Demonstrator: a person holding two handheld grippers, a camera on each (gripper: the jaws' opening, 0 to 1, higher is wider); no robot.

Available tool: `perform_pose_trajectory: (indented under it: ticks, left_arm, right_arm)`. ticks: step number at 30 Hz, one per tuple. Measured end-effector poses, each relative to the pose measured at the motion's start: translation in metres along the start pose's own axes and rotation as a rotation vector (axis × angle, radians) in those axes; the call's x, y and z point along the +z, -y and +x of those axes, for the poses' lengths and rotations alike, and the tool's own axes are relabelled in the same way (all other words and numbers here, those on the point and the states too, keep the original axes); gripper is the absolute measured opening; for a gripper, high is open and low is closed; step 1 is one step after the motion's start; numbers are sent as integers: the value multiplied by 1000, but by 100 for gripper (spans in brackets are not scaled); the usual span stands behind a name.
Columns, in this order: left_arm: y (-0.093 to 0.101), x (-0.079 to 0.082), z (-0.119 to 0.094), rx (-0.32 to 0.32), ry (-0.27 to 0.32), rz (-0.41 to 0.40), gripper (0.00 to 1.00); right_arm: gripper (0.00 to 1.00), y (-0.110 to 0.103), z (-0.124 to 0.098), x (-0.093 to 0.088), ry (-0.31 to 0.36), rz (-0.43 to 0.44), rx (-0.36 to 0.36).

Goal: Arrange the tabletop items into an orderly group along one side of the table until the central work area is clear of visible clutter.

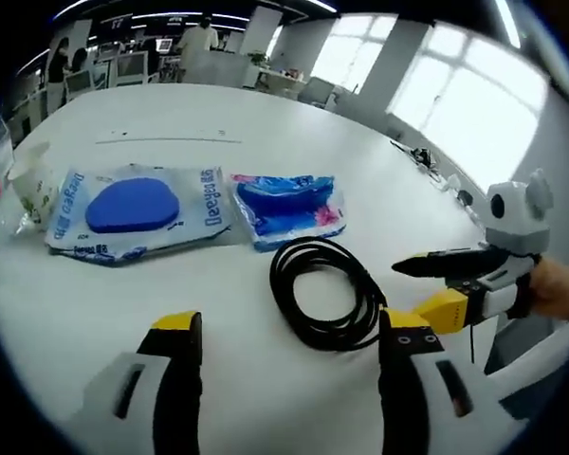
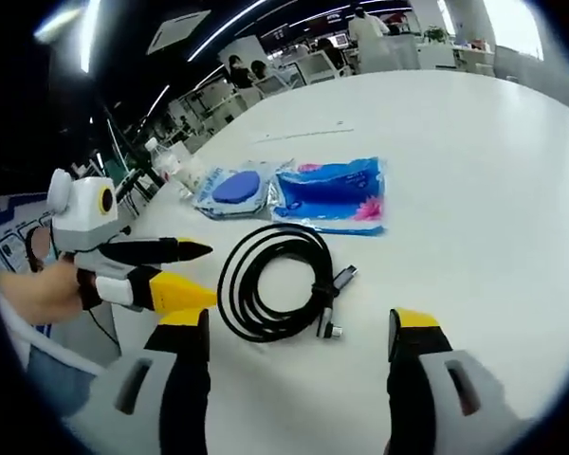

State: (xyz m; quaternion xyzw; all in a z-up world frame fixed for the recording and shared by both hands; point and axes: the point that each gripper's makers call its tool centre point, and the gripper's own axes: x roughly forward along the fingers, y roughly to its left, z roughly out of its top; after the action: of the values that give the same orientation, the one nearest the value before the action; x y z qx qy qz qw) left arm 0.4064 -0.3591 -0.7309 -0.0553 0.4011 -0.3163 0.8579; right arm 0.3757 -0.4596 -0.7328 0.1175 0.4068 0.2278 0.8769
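Note:
A coiled black cable (image 1: 327,294) (image 2: 275,280) lies on the white table (image 1: 218,114), just ahead of both grippers. Behind it lie two plastic packs side by side: a clear one holding a blue oval pad (image 1: 133,209) (image 2: 232,190) and a blue printed one (image 1: 289,204) (image 2: 337,194). A clear bag with a white item (image 1: 28,185) (image 2: 175,166) sits past the pad pack. My left gripper (image 1: 292,327) (image 2: 211,275) is open and holds nothing, its tips just short of the coil. My right gripper (image 2: 299,327) (image 1: 408,289) is also open and holds nothing, near the cable's plug end.
The table's edge runs close along the right gripper's side (image 1: 474,227), with small dark items (image 1: 422,156) near it. A hand (image 1: 559,289) holds the right gripper. Office desks and people stand far behind the table.

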Motion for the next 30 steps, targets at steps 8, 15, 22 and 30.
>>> perform_pose_trajectory:
  ticks: [8,15,22,30]
  left_arm:
    - [-16,-4,-23,14,0,92,83]
    - [-56,-7,-60,65,30,125,86]
    - [-101,-11,-103,114,61,78,88]
    - [-152,-19,-156,179,85,30,92]
  right_arm:
    - [77,-13,-15,-6,-57,-103,8]
    - [79,-27,-30,-11,-55,-81,33]
    - [80,-35,-44,-5,-41,-46,42]
    - [81,-43,-61,-1,-28,-10,49]
